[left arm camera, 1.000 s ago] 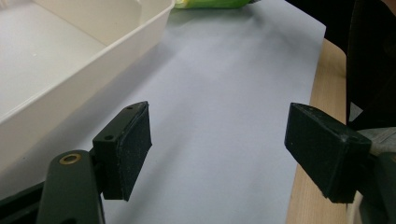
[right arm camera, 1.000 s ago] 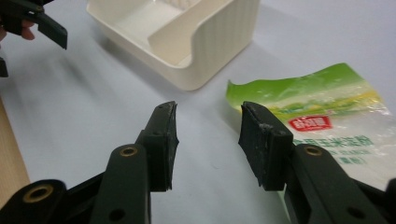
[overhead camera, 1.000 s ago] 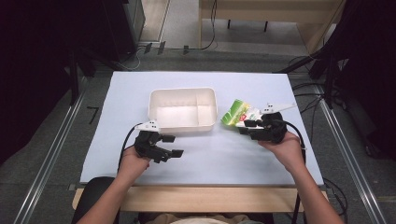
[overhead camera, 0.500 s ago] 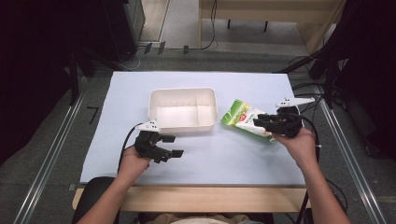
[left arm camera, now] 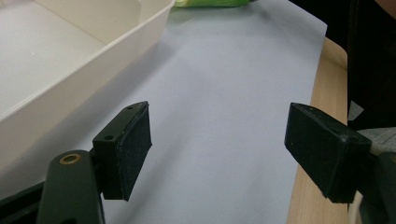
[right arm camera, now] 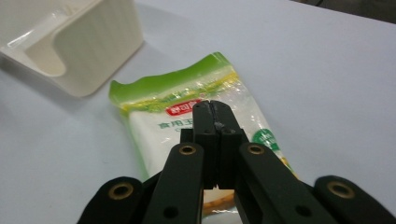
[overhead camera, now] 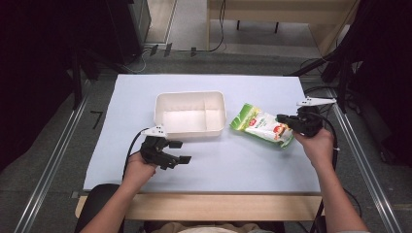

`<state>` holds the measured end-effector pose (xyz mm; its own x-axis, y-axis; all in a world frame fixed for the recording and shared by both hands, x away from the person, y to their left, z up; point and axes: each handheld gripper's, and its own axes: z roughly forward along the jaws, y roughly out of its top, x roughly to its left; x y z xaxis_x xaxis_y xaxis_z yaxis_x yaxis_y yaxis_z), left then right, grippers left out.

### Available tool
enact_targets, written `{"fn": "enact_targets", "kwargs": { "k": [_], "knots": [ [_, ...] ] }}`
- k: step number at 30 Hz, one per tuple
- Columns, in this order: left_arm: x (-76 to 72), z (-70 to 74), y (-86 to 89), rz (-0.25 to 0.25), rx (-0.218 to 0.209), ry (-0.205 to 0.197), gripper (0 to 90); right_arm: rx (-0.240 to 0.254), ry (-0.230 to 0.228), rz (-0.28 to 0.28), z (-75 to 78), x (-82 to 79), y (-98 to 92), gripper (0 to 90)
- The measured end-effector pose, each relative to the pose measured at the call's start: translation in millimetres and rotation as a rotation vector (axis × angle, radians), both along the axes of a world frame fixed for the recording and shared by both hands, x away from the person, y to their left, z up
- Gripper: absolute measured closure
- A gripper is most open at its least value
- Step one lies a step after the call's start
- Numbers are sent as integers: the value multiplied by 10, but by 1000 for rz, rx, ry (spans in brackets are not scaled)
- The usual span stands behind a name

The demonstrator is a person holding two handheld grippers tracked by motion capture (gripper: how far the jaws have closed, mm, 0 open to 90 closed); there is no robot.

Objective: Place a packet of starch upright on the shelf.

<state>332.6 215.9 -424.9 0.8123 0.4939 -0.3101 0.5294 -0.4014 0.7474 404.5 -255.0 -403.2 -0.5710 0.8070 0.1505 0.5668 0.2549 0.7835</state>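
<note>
A green and white food packet (overhead camera: 262, 127) lies flat on the pale blue table cover, right of the white tray (overhead camera: 189, 94). My right gripper (overhead camera: 283, 118) is at the packet's right end. Its jaws have just been closing. In the right gripper view, my right gripper (right arm camera: 212, 105) has its pads pressed together just over the packet (right arm camera: 187, 93), and nothing shows between them. My left gripper (overhead camera: 182, 151) rests open in front of the tray. Between the wide-apart pads of my left gripper (left arm camera: 219, 149) there is only table cover.
The tray (right arm camera: 93, 42) is empty and has a divider inside. Its side wall (left arm camera: 93, 51) runs close along my left gripper. The table's wooden front edge (overhead camera: 218, 199) lies near the person's forearms. Cables and dark stands ring the table.
My right gripper has moved right and its jaws have come together. The packet now lies a little farther right and flatter. My left gripper has stayed put.
</note>
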Motion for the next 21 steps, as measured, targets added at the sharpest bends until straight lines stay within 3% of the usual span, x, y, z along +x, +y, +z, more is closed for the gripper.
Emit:
{"fn": "enact_targets", "kwargs": {
  "k": [9, 11, 21],
  "knots": [
    [-4, 2, -4, 7, -1, -7, 235, -13, 35, -62, -213, 183, -232, 900],
    [-4, 4, -2, 9, -6, -9, 235, -21, 57, -112, -288, 252, -315, 900],
    [-2, 3, 0, 10, 0, -8, 235, -49, 97, -163, -497, 402, -465, 900]
  ]
}}
